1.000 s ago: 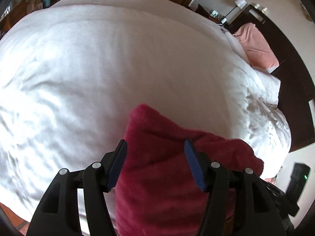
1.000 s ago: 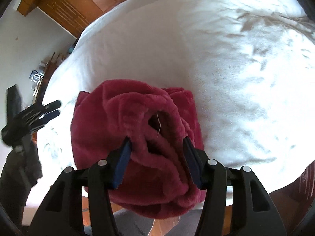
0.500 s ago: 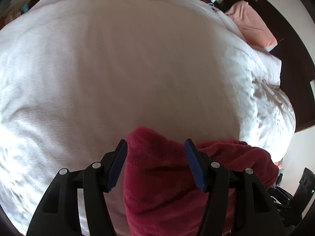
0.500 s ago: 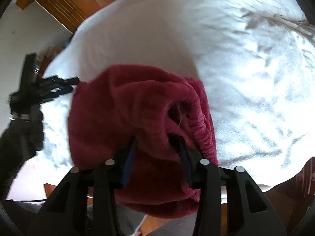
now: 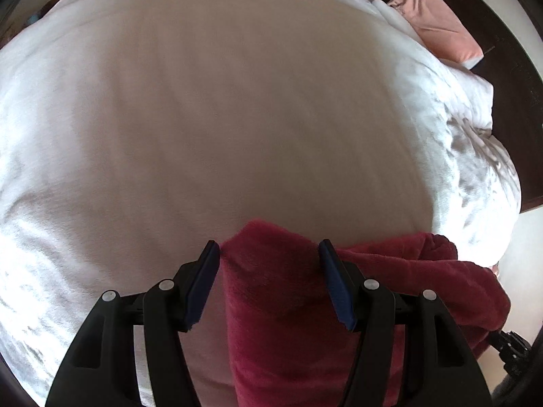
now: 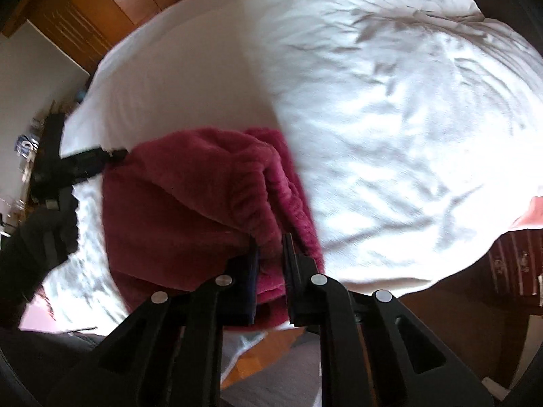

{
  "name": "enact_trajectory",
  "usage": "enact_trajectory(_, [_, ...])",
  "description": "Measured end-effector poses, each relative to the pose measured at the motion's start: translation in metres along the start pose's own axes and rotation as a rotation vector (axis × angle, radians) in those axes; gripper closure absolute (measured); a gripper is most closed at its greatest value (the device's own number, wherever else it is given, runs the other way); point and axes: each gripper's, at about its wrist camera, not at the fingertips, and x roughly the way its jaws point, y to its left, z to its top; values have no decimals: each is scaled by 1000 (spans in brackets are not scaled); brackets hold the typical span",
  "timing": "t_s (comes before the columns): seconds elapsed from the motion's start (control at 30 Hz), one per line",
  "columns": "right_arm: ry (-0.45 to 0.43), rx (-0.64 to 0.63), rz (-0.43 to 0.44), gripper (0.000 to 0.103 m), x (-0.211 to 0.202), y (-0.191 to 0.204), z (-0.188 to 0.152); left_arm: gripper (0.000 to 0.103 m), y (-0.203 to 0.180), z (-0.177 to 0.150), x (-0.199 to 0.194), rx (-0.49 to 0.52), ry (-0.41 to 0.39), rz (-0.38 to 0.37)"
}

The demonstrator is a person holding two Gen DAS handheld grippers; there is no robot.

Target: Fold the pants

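Since a second ago: right gripper (image 6: 269,254) jaws just closing, down from a wide spread to a narrow pinch, gathered waistband of the dark red fleece pants (image 6: 190,210) caught between the pads. Left gripper (image 5: 268,264) dropped lower and nearer the bed, same moderate spread as before.

Left wrist view: blue pads either side of a raised corner of the pants (image 5: 292,305); left pad just beside the cloth, right pad at its edge, no squeeze visible. Pants near the foot edge of the bed, on the white duvet (image 5: 237,118), partly overhanging. Pink pillow (image 5: 437,23) well apart, at the far end.

Right wrist view: left gripper (image 6: 115,154) blurred, at the far side of the pants.
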Motion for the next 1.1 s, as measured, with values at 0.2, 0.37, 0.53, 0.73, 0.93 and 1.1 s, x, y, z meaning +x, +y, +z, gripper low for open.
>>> enact_trajectory(0.2, [12, 62, 54, 80, 24, -3, 5, 43, 0, 1, -7, -1, 3, -14])
enact_trajectory(0.37, [-46, 97, 87, 40, 13, -12, 13, 40, 5, 0, -19, -10, -6, -21])
enact_trajectory(0.53, [-45, 140, 107, 40, 23, -18, 22, 39, 5, -5, -28, -35, -10, -30])
enact_trajectory(0.73, [-11, 209, -43, 40, 65, -36, 34, 39, 1, -10, -24, -14, 7, -4])
enact_trajectory(0.93, [-25, 186, 45, 40, 44, -38, 33, 39, -4, -10, -13, -16, 26, 19])
enact_trajectory(1.1, [-10, 222, 160, 43, 14, -46, 4, 39, -8, -8, -17, 2, 19, 18])
